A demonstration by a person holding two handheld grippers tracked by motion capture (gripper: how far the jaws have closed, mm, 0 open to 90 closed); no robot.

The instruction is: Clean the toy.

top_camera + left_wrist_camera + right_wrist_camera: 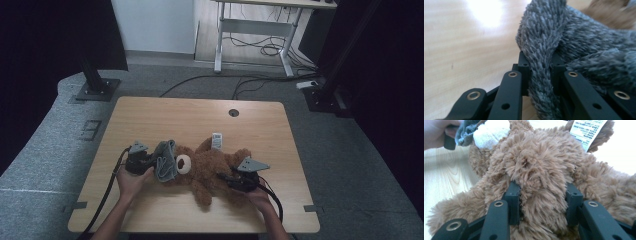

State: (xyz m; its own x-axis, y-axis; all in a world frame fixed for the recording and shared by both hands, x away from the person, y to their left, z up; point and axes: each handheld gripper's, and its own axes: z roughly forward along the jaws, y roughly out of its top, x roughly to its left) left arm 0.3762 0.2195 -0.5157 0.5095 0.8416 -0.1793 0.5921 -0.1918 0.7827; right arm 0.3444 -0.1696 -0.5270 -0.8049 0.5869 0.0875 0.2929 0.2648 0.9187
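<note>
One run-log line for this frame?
left claw: shut on grey knit hat | right claw: shut on teddy bear | bear lying on table

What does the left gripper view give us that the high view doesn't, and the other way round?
Left gripper view: the two black jaws pinch a fold of the grey knit cloth, pads pressed into it on both sides, with the bare wooden table alongside.

High view: the whole brown teddy bear lying on the table, its white tag, the right gripper closed on the bear's body, both forearms, and the floor and desk beyond.

Both: the grey cloth at the bear's head, the left gripper on it, and the tabletop.
</note>
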